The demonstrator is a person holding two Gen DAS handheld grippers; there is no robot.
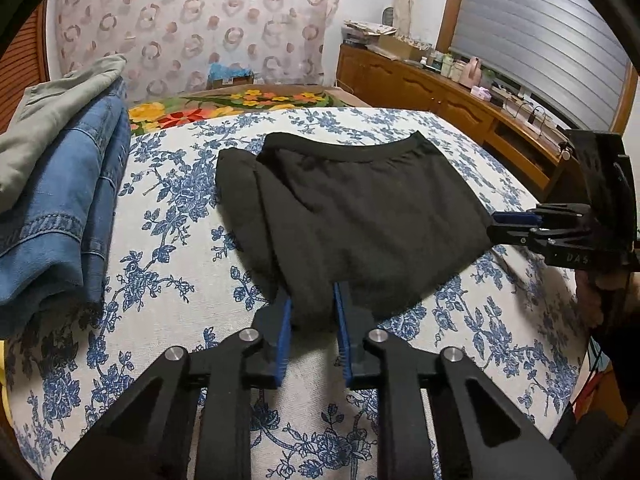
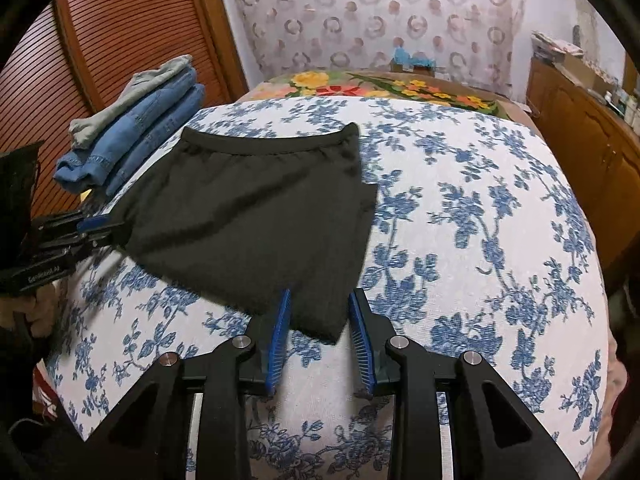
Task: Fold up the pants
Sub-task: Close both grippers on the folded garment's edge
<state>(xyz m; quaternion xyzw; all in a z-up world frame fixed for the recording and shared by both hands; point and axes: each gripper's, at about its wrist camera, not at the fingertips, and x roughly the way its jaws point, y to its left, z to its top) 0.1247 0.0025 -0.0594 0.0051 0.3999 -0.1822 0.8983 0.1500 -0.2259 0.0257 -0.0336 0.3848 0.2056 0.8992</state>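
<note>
Already the black knit pants are laid folded on the bed's blue-flowered white cover, elastic waistband at the far edge, the doubled hem end lying nearest both cameras. The left gripper is set at the near left corner; its blue ribbed jaws are narrowed onto a bunched tuck of cloth, and the pads appear pressed against it. The right gripper is placed at the near right corner, its jaws narrow with the corner between them, though the right-hand pad seems clear of the fabric, so a firm hold cannot be confirmed. Both near corners are probably taken so that the end can be lifted evenly toward the waistband. A stack of folded blue denim and grey garments is kept aside at the left. Only the letters "DAS" can be read on the right gripper's body; the white lettering on the left gripper's body stays illegible.
</note>
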